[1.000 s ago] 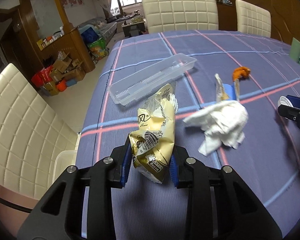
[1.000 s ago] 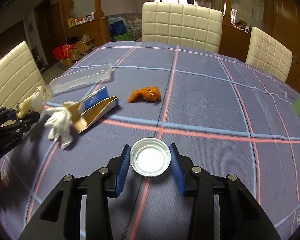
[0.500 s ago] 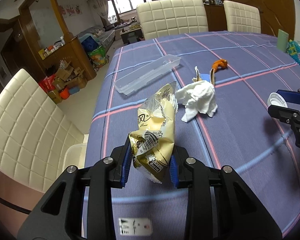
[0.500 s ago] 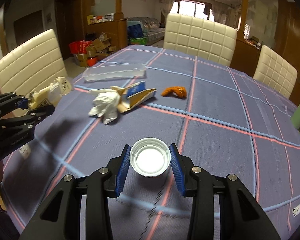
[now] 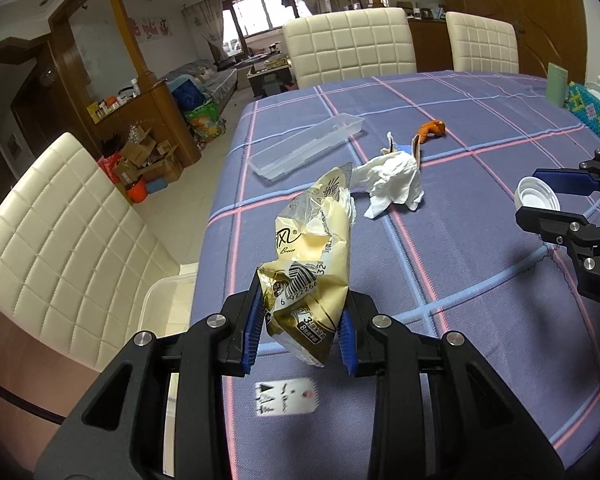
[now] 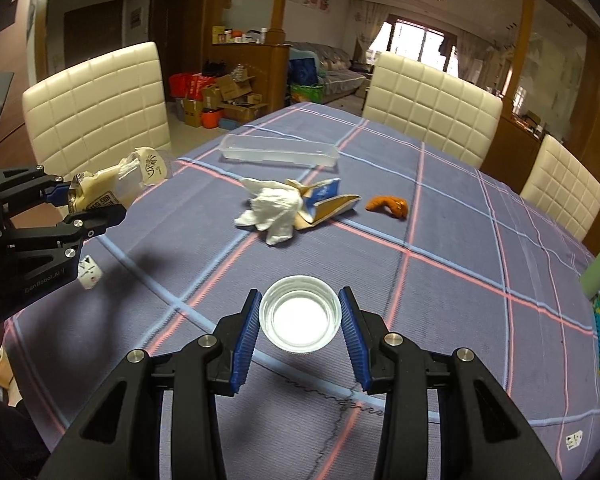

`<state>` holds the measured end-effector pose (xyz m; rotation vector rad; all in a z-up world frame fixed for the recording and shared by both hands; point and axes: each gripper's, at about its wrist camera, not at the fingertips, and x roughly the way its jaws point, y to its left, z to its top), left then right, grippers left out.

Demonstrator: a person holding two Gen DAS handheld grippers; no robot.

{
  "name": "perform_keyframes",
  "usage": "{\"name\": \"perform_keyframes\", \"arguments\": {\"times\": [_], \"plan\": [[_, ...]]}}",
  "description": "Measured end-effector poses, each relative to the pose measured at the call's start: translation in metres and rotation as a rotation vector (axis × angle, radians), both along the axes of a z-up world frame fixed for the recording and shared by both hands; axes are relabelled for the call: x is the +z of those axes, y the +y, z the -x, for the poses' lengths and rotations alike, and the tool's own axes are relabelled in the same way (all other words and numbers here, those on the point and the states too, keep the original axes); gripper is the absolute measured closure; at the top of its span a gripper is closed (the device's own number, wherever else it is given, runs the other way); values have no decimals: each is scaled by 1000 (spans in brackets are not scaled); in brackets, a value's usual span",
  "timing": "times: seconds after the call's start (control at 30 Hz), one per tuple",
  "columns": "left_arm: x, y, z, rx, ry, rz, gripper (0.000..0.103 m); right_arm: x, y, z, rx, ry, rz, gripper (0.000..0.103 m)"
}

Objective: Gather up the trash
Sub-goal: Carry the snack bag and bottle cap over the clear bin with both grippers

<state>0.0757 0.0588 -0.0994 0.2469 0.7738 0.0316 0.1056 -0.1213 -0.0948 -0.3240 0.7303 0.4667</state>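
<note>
The left gripper (image 5: 300, 330) pinches a crumpled snack wrapper (image 5: 312, 264) between its blue pads, held above the table (image 5: 480, 280) edge. The right gripper (image 6: 300, 320) clamps a white cap (image 6: 299, 317) between its fingers. A tissue (image 6: 272, 210) lies farther along the table, well apart from both.

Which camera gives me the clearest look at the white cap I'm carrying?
The right wrist view: the white cap sits centred between the right gripper jaws, open side facing the camera. The left wrist view shows it small at the right edge, partly hidden by a jaw.
</note>
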Motion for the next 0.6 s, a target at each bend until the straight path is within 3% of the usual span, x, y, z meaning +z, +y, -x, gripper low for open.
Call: {"name": "perform_keyframes", "arguments": {"times": [0.6], "plan": [[-6, 62, 16, 122, -12, -16, 70, 1, 106, -4, 261, 6, 44, 64]]}}
